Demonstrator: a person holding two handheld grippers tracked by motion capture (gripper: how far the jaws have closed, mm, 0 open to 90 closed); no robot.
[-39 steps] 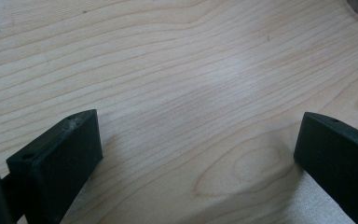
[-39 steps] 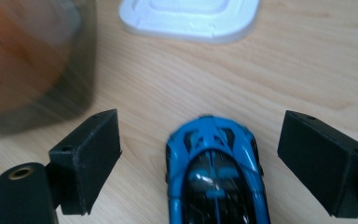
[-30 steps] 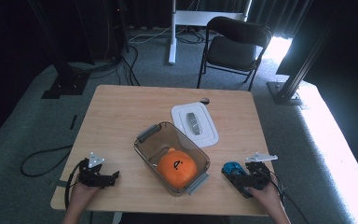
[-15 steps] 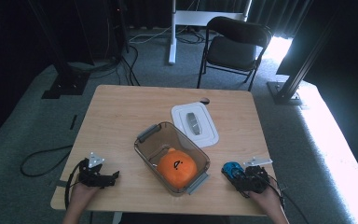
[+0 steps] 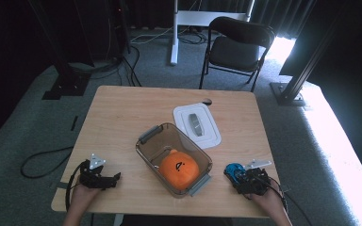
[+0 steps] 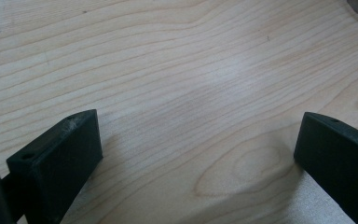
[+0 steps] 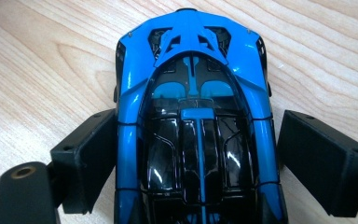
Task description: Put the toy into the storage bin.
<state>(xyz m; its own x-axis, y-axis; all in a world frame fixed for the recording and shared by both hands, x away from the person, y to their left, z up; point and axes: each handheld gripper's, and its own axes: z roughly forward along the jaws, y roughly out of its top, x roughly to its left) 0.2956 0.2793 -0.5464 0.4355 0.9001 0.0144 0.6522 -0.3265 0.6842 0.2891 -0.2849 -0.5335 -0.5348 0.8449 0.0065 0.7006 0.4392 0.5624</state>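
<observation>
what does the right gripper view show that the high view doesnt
Right gripper view: close detail of the blue toy car, its glossy black roof and blue stripe, and how the right tongs straddle it, one jaw against its side, the other a sliver off. High view: a clear bin holding an orange round toy, a white lid beside it, the left tongs and a chair. Both: the car, the right tongs and the wooden table.

bin blocks centre, table far half open
</observation>
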